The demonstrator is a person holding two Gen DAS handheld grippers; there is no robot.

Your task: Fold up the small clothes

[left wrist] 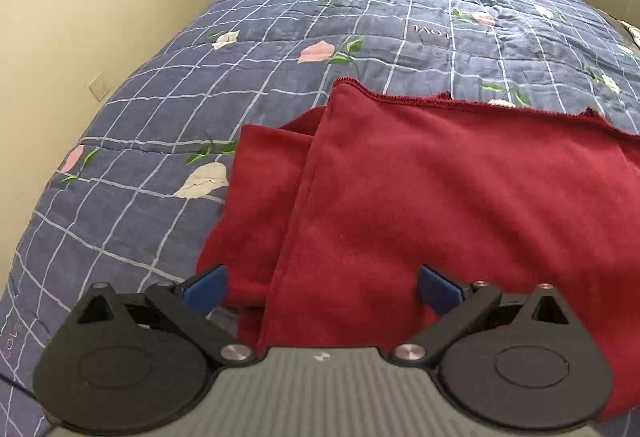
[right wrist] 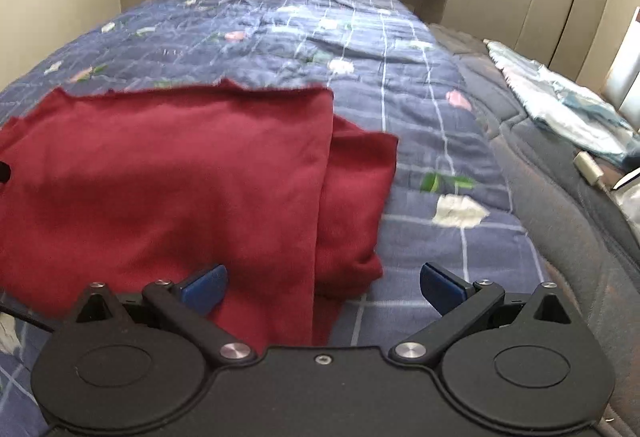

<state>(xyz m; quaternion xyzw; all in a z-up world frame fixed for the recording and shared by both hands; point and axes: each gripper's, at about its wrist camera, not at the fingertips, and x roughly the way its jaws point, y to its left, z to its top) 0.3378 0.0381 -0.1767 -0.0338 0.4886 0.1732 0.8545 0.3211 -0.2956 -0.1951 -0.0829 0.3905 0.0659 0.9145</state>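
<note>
A dark red garment [left wrist: 440, 197] lies flat on the blue checked quilt [left wrist: 200, 77], with a folded-in flap showing under its left side. My left gripper [left wrist: 322, 287] hovers open over the garment's near left edge, nothing between its blue pads [left wrist: 206, 287]. In the right wrist view the same red garment [right wrist: 180, 165] fills the left half, a tucked part sticking out on its right. My right gripper [right wrist: 324, 287] stands open above the garment's near right corner, its right pad [right wrist: 442, 287] over bare quilt [right wrist: 420, 109].
A light blue cloth [right wrist: 560, 97] lies at the far right on the dark mattress edge [right wrist: 560, 197], beside a white charger and cable [right wrist: 588, 165]. A beige wall with a switch plate [left wrist: 99, 87] runs along the bed's left. A headboard and window stand beyond.
</note>
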